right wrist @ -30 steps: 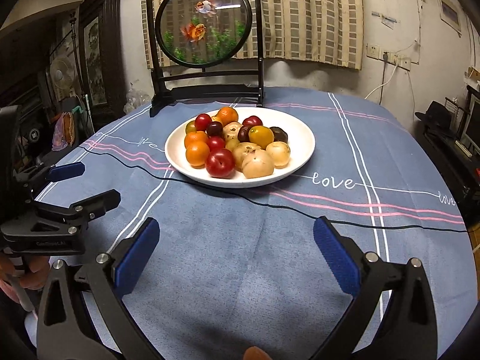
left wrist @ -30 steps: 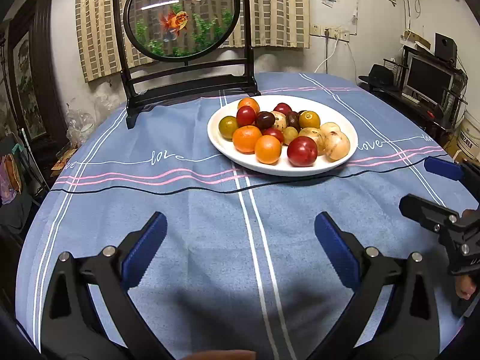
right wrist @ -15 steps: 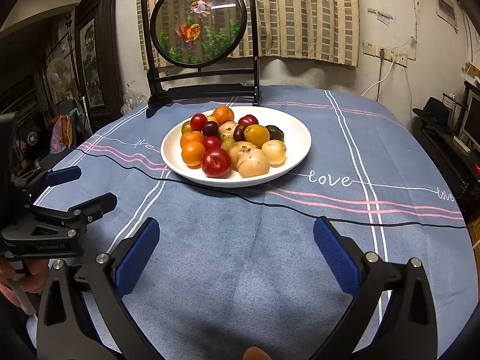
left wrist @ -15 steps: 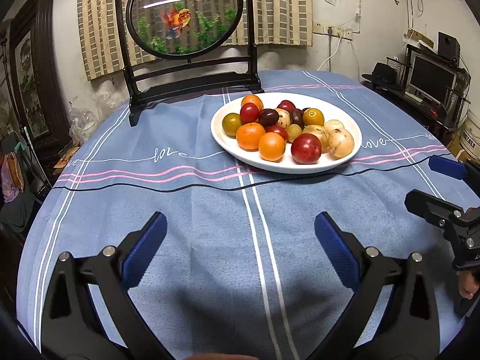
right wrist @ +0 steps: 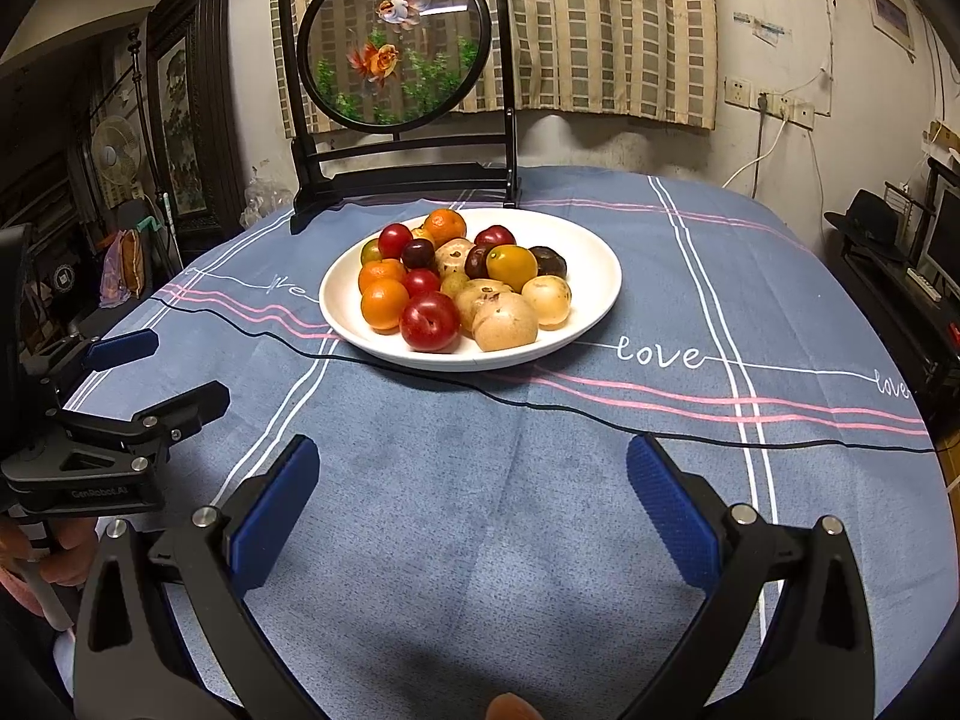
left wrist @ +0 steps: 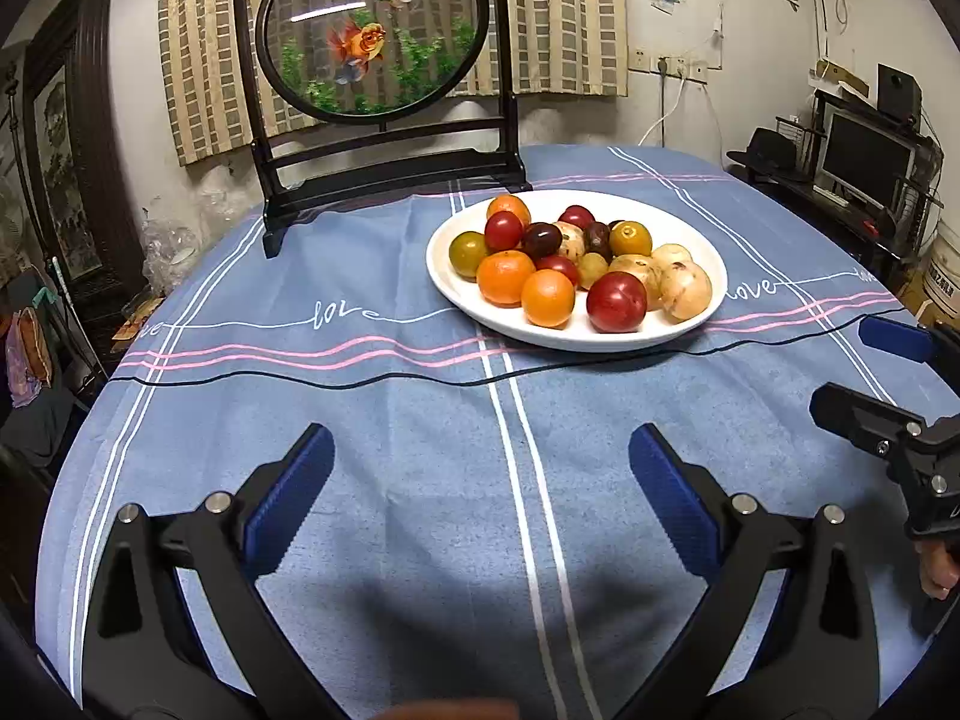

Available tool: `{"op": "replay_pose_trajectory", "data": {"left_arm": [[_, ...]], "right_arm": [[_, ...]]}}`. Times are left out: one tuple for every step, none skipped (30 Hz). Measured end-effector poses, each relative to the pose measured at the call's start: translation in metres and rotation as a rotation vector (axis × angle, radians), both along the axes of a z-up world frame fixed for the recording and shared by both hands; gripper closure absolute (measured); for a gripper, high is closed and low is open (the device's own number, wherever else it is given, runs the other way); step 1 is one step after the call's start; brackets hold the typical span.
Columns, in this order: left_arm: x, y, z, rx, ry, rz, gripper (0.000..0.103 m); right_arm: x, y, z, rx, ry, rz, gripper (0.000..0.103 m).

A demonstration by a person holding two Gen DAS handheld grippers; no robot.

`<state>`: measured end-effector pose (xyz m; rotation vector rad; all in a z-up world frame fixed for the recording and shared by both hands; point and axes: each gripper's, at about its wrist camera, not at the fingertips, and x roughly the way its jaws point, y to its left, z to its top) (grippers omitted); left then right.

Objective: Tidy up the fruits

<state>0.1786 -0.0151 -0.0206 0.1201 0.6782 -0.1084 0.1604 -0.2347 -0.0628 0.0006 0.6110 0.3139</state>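
On the blue striped tablecloth (left wrist: 390,420) stood a white oval plate (left wrist: 690,240) heaped with mixed round fruits (left wrist: 576,270). Near it, the left gripper (left wrist: 480,480) and right gripper (right wrist: 474,480) hovered wide open, holding nothing.

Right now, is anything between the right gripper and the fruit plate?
Nothing visible. Only bare tablecloth lies between the open right gripper and the plate; the left gripper sits off to the side.

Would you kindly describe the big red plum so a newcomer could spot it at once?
Find the white plate on the blue tablecloth, before the goldfish screen. At its near edge lies the red plum, between an orange and a tan fruit, the largest, glossiest red one.
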Motion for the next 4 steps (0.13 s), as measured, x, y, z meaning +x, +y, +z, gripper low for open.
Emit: {"op": "replay_pose_trajectory", "data": {"left_arm": [[0.0001, 0.0003, -0.0001, 0.002, -0.001, 0.003, 0.002], [0.0003, 0.0004, -0.0002, 0.002, -0.001, 0.004, 0.002], [0.0007, 0.0007, -0.0006, 0.001, 0.000, 0.005, 0.003], [0.0011, 0.0008, -0.0010, 0.000, 0.002, 0.006, 0.003]], "right_arm": [[0.0006, 0.0000, -0.0006, 0.000, 0.003, 0.000, 0.001], [0.0010, 0.0000, -0.0010, 0.000, 0.005, 0.000, 0.001], [0.0012, 0.0001, -0.0015, 0.000, 0.008, -0.001, 0.001], [0.0013, 0.0002, -0.0017, 0.001, 0.010, -0.001, 0.001]]}}
